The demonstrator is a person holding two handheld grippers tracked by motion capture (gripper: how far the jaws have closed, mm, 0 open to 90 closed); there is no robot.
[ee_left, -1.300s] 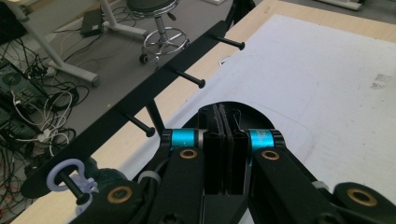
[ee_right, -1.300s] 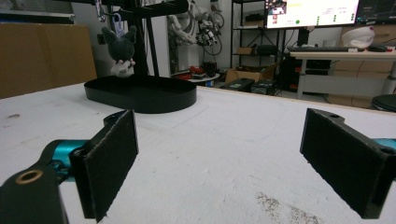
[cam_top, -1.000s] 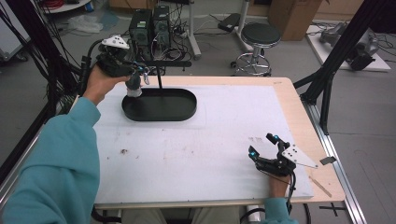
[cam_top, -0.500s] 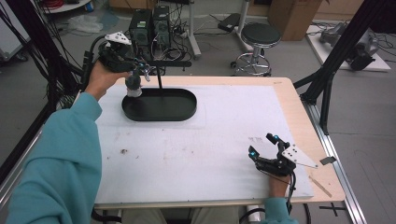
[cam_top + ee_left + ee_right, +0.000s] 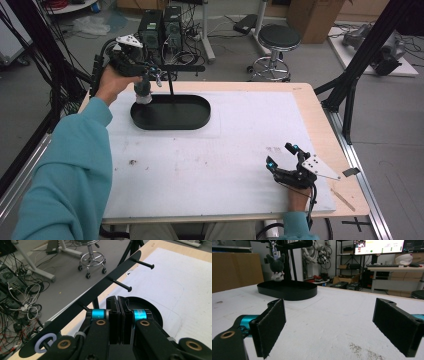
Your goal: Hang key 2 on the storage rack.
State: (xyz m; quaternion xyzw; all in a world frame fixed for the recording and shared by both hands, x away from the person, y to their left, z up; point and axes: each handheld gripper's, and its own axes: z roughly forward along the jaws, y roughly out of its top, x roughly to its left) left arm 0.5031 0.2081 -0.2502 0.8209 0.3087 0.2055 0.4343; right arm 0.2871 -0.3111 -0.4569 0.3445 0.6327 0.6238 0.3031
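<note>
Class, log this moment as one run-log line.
left gripper: shut, by black hook rack | small plush keychain: hanging | right gripper: open, idle

Left gripper point(image 5: 145, 75), upper left of the high view: its jaw tips are too small to tell apart there. In the left gripper view the lower body of that gripper is cut off by the bottom edge. The rack bar point(image 5: 100, 293) runs out of frame at lower left; the white ring point(image 5: 46, 346) on its peg is partly hidden behind the gripper. The black tray point(image 5: 152, 315) is mostly hidden behind the jaws. In the right gripper view, the right gripper point(image 5: 337, 327) is cut off at bottom and right. The plush keychain point(image 5: 275, 267), upper left, has a clip too small to tell.
</note>
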